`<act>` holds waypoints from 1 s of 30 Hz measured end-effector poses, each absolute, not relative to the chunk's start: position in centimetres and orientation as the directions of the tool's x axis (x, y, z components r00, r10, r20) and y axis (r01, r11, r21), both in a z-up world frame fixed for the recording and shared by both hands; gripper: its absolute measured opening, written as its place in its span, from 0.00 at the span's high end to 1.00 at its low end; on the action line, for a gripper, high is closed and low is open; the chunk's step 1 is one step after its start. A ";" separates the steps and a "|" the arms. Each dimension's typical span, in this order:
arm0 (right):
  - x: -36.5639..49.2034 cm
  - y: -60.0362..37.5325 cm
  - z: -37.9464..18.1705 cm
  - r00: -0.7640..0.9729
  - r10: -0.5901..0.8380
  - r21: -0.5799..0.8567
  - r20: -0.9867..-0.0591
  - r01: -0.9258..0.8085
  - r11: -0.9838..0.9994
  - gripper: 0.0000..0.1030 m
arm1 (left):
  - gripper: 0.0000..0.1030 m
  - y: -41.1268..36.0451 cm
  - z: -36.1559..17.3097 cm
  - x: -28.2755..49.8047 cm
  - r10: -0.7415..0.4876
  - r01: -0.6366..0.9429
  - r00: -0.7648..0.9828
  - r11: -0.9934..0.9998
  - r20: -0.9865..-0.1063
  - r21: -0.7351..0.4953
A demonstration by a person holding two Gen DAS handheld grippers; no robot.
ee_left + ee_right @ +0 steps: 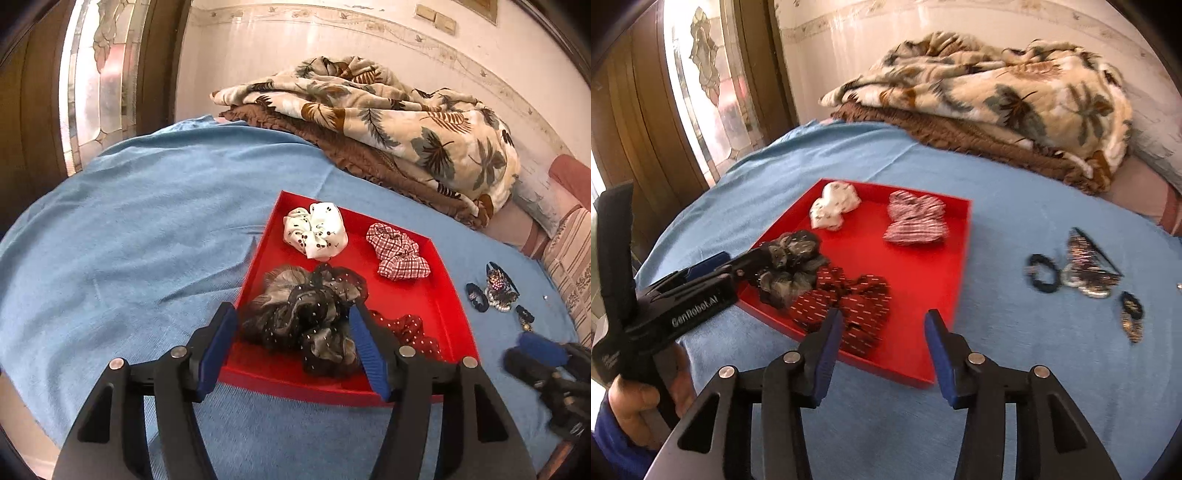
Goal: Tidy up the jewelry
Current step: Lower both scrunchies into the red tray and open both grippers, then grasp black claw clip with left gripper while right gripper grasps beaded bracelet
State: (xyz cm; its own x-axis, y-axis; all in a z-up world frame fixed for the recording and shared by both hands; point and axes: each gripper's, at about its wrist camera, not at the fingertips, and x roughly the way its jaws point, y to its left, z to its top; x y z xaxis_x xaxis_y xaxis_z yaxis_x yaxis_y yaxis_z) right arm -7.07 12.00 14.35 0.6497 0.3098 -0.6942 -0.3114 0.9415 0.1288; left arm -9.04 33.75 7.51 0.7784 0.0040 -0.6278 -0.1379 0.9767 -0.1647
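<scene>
Two grippers were in your hands above the blue bedspread [129, 229], both parted and gripping nothing. Your left gripper [293, 349] had its blue pads either side of the grey-and-black dotted scrunchie [306, 314], which lay in the near corner of the red tray [443, 302]; the pads did not press on it. Your right gripper [884, 354] hung over the tray's near edge with only tray and bedspread showing between its pads, the dark red dotted scrunchie [846, 302] lying just beyond its left pad. Your left hand [635, 402] showed at the lower left of the right wrist view, wrapped round the gripper's handle.

Farther back in the tray sat the white spotted scrunchie [317, 230] and, apart from it, the red checked scrunchie [400, 251]. Right of the tray, on the bedspread, lay a small group: a dark hair tie [476, 297], a sparkly clip [498, 286] touching it, and a small dark clip [524, 315] nearer you. Beyond everything, a leaf-patterned blanket [388, 122] was heaped on a brown one against the wall.
</scene>
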 end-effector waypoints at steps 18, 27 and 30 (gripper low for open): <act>-7.5 -13.7 10.1 0.682 0.016 0.151 -0.731 0.138 0.979 0.38 | 0.35 19.0 12.5 -7.6 -0.202 0.147 0.693 0.979 -0.692 -0.140; -3.1 -17.0 7.3 0.669 0.078 0.220 -0.739 0.130 0.967 0.38 | 0.35 11.5 11.2 -1.7 -0.254 0.184 0.617 0.967 -0.745 -0.177; -1.7 -17.3 6.6 0.665 0.095 0.231 -0.741 0.120 0.965 0.38 | 0.35 9.2 9.9 1.0 -0.248 0.195 0.588 0.967 -0.770 -0.162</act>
State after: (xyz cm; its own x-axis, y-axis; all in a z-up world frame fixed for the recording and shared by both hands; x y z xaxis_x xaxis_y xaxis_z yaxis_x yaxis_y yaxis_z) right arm -1.74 -17.26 6.63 0.6646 0.0948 -0.7411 0.1204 0.9654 0.2314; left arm 0.98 9.24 9.95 0.5885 -0.2475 -0.7697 0.1945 0.9674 -0.1624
